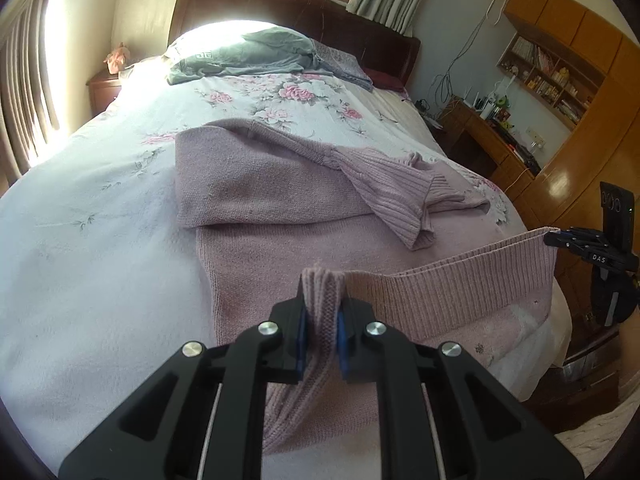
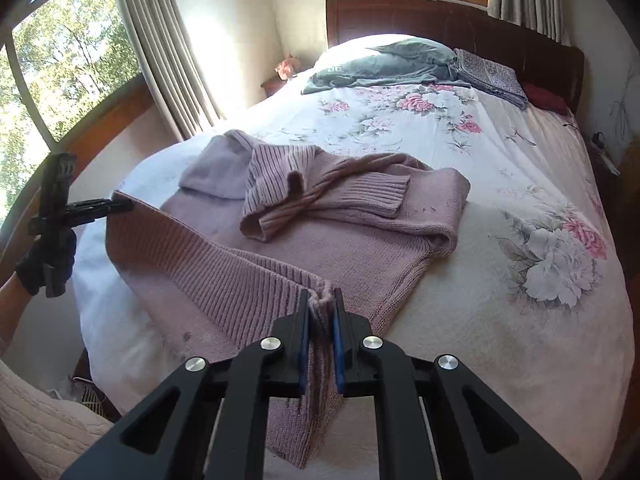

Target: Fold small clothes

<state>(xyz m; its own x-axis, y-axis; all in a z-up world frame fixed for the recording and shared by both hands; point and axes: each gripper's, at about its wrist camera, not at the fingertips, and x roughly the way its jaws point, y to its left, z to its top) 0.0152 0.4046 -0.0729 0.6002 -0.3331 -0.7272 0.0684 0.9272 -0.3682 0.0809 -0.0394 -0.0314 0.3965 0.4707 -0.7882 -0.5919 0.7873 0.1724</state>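
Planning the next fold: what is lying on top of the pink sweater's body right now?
Both ribbed sleeves lie crossed over the pink sweater, with the side panels folded in. Whatever is beneath them is covered. The left gripper and right gripper hold the lifted hem.

"DAS" is printed on the right claw point(image 1: 552, 238).

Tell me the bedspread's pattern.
White bedspread with pink roses and grey-green leaves; clearest in the right wrist view.
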